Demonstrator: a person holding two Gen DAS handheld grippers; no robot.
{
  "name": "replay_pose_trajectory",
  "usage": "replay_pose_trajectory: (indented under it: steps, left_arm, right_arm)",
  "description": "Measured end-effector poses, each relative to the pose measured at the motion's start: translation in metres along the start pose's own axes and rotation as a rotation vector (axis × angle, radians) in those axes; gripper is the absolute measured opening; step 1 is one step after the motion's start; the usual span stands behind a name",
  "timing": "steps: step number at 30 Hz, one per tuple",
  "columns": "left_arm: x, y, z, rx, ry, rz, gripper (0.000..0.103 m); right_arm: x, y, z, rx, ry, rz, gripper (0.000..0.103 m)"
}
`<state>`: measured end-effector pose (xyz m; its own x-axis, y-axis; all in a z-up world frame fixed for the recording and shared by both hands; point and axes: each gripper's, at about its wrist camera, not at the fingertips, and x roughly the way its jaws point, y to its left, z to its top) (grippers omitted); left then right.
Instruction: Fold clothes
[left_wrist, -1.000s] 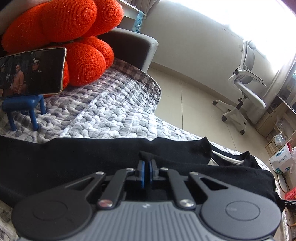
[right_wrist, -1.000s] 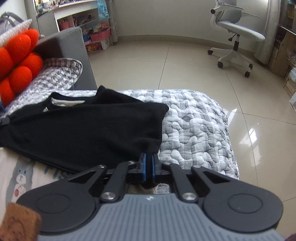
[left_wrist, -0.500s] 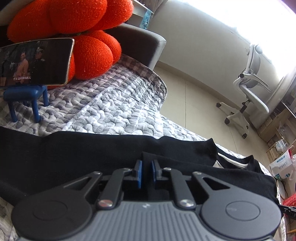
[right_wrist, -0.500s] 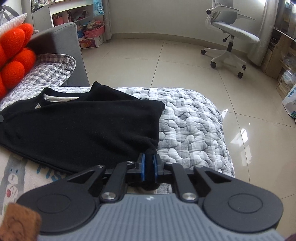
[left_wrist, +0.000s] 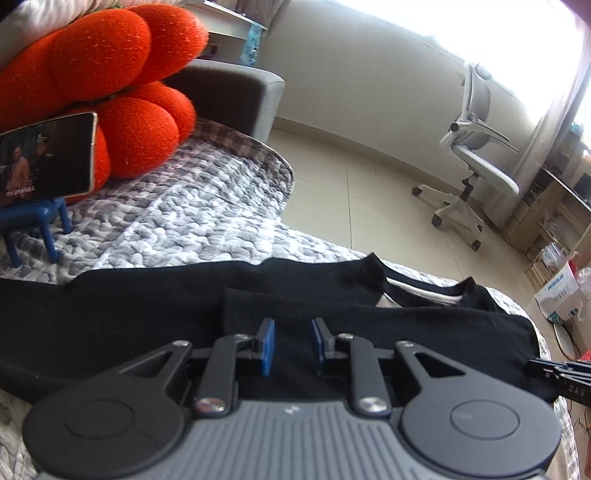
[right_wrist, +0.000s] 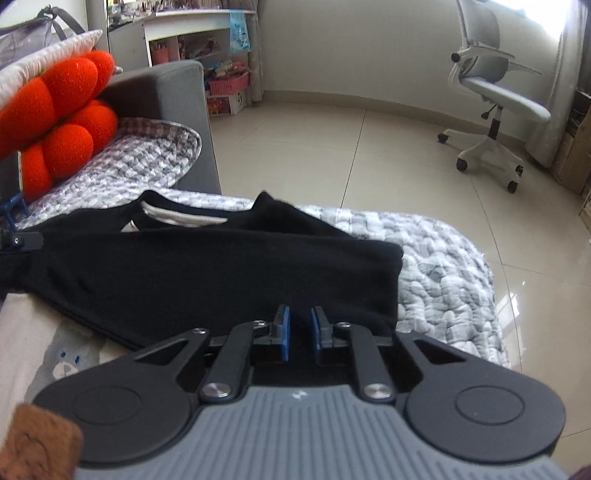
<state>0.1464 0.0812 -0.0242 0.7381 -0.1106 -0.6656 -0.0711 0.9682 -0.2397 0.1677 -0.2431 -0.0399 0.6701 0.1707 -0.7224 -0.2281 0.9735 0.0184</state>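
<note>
Left claw (left_wrist: 289, 345) and right claw (right_wrist: 300, 328), both angled downward over the black knit garment (right_wrist: 207, 273), which lies folded lengthwise on the grey-and-white quilted bed cover (right_wrist: 443, 258), its white-lined neckline (right_wrist: 177, 218) facing away from the cameras. The blue pads (left_wrist: 266, 345) of each claw have just been parting and now stand slightly apart; black cloth shows in each gap, but the pads do not appear to press it, so the fold looks freshly released. To release well, widen each claw fully before lifting, so no fabric snags and drags the layer back, and withdraw both hands together to keep the folded edge straight. Right claw hovers near the garment's right end, left claw over its middle.
</note>
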Motion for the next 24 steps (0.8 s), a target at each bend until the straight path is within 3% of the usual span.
replay_pose_trajectory:
  steps: [1,4,18,24]
  left_arm:
    - [0.004,-0.002,-0.002,0.014,0.018,0.003,0.022]
    - [0.012,-0.005,-0.008,0.054,0.052,0.020,0.023]
    - [0.011,-0.004,-0.009,0.058,0.059,0.018,0.025]
    - [0.013,0.003,-0.007,0.022,0.066,-0.009,0.025]
  right_arm:
    - [0.007,0.001,-0.002,-0.002,0.031,-0.008,0.017]
    - [0.006,0.001,-0.001,0.001,0.006,-0.013,0.018]
    - [0.028,-0.026,0.014,0.158,-0.053,-0.010,0.018]
    - [0.031,-0.043,0.017,0.283,-0.079,-0.022,0.009]
